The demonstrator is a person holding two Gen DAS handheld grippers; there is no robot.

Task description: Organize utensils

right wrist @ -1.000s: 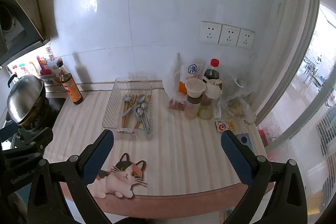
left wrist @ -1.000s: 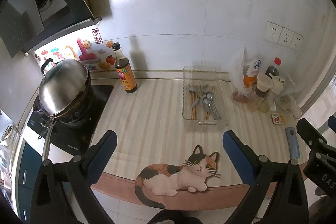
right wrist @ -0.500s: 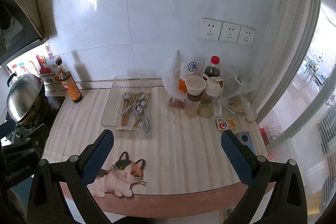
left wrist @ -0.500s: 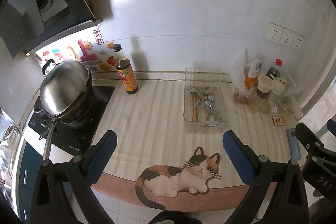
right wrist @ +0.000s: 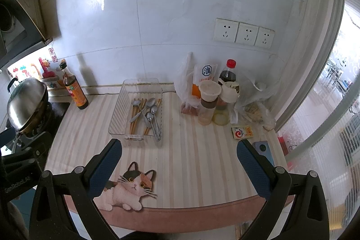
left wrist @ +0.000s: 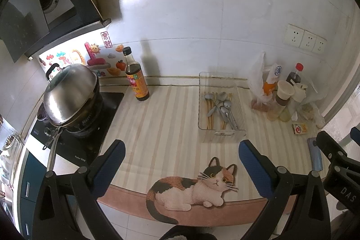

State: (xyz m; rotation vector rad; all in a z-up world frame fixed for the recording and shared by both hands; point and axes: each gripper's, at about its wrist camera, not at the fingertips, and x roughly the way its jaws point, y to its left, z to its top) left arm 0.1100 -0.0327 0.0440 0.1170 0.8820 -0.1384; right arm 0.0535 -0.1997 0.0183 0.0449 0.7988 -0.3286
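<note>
Both tongs, the left gripper (left wrist: 181, 150) and the right gripper (right wrist: 178, 147), hang with their blue-padded jaws spread wide and nothing between them. This is the same spread as a second ago. Each is held above the near edge of the counter, well short of the utensils. The right gripper's black frame shows at the right edge of the left wrist view, slightly lower there than a second ago.

The striped mat (left wrist: 162, 127) with its printed cat (left wrist: 193, 188) covers the counter. In both views it sits almost where it did, the scene having shifted only a little in the frame. A lidded steel wok (left wrist: 69, 96) rests on the black cooktop (left wrist: 90, 138) at the left. The clear plastic tray (right wrist: 117, 118) stands at the back centre of the mat, its far end near the wall, in the same place as before. A cluster of bottles and bags (right wrist: 213, 100) stands to its right, unchanged. A dark sauce bottle (left wrist: 136, 80) stands upright to the tray's left, between it and the wok.

Inside the tray the metal spoons (right wrist: 149, 115) lie jumbled over wooden chopsticks (right wrist: 133, 118), arranged as earlier. A blue phone (right wrist: 262, 149) lies flat by the mat's right edge, with a small printed box (right wrist: 242, 132) just beyond it.
</note>
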